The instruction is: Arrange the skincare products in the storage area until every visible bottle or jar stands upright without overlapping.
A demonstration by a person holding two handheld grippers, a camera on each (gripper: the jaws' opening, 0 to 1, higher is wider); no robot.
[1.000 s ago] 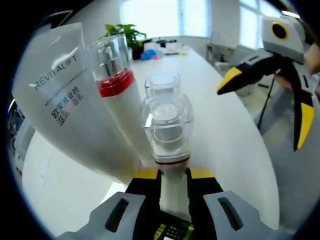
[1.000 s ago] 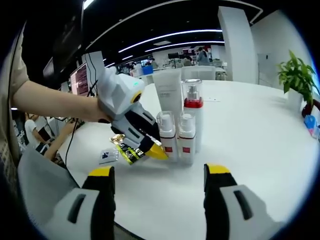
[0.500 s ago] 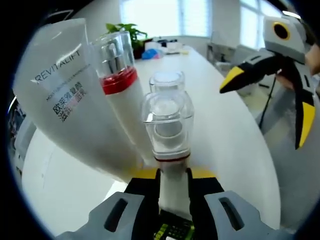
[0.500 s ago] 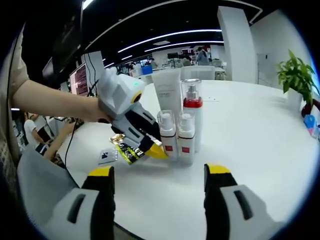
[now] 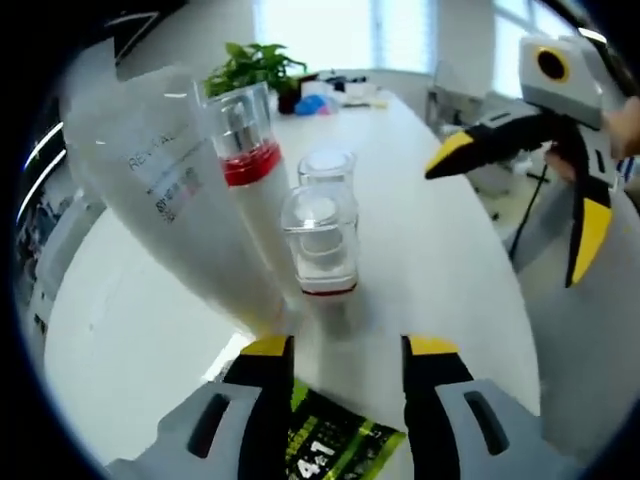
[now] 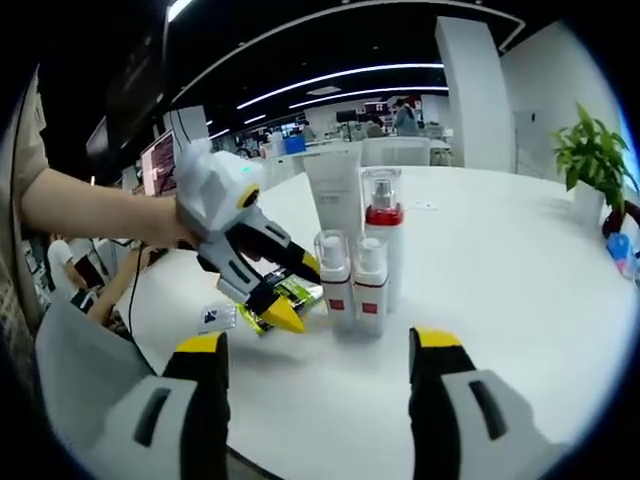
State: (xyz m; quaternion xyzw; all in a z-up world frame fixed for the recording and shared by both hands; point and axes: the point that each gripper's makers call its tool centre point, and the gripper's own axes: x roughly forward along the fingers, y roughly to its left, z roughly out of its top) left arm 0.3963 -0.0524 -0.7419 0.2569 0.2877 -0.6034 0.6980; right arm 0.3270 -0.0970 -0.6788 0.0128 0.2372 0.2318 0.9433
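Released since half a second ago, the near small bottle (image 5: 320,255) is standing free on the white surface (image 5: 440,260), and the left gripper (image 5: 340,365) has drawn back from it, its yellow-tipped fingers (image 5: 268,350) now spreading apart with nothing between them. Seen from the right gripper view, the left gripper (image 6: 285,295) is hanging just beside the near small bottle (image 6: 334,280), not touching it. A second small bottle (image 6: 371,285) is standing upright touching the near small bottle on the side away from the left gripper, and behind that pair a taller red-collared pump bottle (image 6: 383,235) and a white tube (image 6: 335,200) are standing upright, all four packed close together. In the left gripper view the white tube (image 5: 170,200) and the red-collared pump bottle (image 5: 245,170) are looming beside the near small bottle, with the second small bottle (image 5: 328,170) just behind it. A green sachet (image 5: 325,450) is lying flat on the surface under the left gripper, and a small card (image 6: 212,316) is lying near it. The right gripper (image 6: 315,350) is hovering well apart from the near small bottle, its fingers (image 6: 432,345) spread wide and holding nothing. A potted plant (image 6: 592,150) is standing far beyond the bottles
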